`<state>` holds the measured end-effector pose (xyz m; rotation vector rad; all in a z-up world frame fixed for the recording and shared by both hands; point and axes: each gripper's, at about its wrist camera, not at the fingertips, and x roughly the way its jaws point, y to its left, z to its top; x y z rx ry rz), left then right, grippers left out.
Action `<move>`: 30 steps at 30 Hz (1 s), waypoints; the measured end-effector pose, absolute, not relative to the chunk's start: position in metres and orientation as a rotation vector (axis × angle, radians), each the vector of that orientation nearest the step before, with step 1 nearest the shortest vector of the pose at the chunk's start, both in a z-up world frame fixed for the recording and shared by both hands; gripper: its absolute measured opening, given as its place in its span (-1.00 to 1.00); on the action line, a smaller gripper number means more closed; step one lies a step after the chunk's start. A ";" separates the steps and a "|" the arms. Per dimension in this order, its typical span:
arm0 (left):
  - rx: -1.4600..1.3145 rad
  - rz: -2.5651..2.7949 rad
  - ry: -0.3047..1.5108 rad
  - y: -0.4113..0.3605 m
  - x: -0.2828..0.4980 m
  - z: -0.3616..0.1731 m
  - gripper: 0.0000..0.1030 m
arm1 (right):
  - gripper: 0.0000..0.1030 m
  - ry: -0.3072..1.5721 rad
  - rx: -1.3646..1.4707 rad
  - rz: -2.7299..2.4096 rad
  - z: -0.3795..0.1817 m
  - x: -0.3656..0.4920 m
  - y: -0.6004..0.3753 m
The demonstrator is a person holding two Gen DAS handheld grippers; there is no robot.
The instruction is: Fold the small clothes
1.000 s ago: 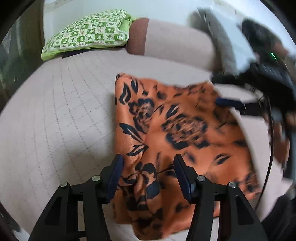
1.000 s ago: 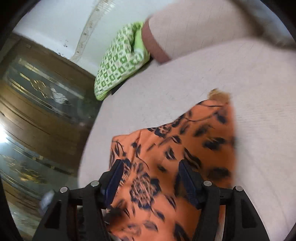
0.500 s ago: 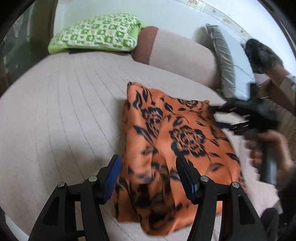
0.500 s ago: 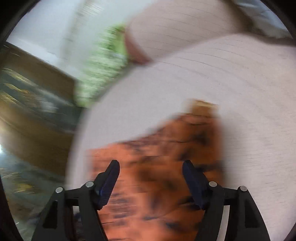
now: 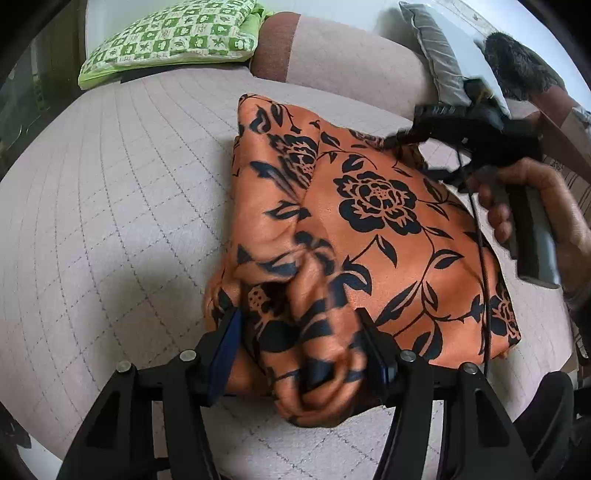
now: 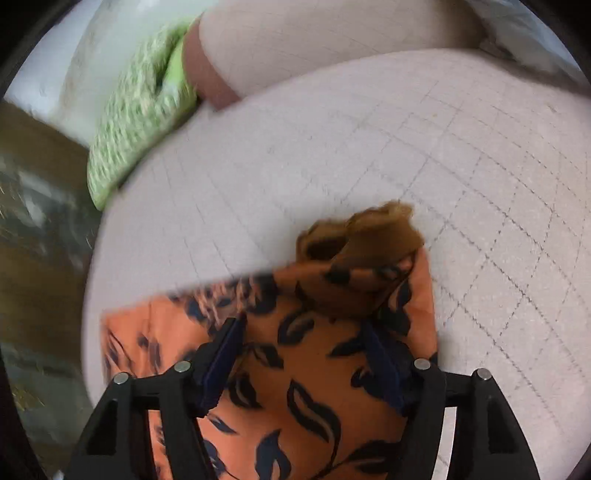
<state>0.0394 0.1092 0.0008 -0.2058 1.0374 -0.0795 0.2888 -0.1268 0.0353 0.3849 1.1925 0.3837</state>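
Orange floral garment (image 5: 369, 206) on quilted bed (image 5: 110, 184): bunched fold between parted left gripper (image 5: 303, 354); right gripper (image 6: 306, 362), just widened, straddles it; green pillow (image 5: 173, 33) beyond.

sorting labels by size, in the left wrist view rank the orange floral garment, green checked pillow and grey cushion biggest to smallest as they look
1. orange floral garment, nearest the camera
2. green checked pillow
3. grey cushion, partly cut off, so its rank is unsure

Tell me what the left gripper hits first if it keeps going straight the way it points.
The orange flowered cloth. A bunched fold of it already sits between the open fingers of the left gripper, so going on would likely press that fold down into the quilted bed cover beneath.
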 end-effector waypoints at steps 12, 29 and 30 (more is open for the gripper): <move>-0.248 -0.096 1.037 0.119 0.042 0.005 0.21 | 0.33 1.369 0.379 0.790 0.017 0.269 0.019; -0.638 -0.193 0.941 0.214 0.145 0.011 -0.07 | 0.39 1.214 0.341 0.784 0.052 0.151 -0.140; -0.667 -0.211 0.970 0.215 0.157 0.004 -0.08 | 0.39 1.208 0.343 0.795 0.048 0.147 -0.144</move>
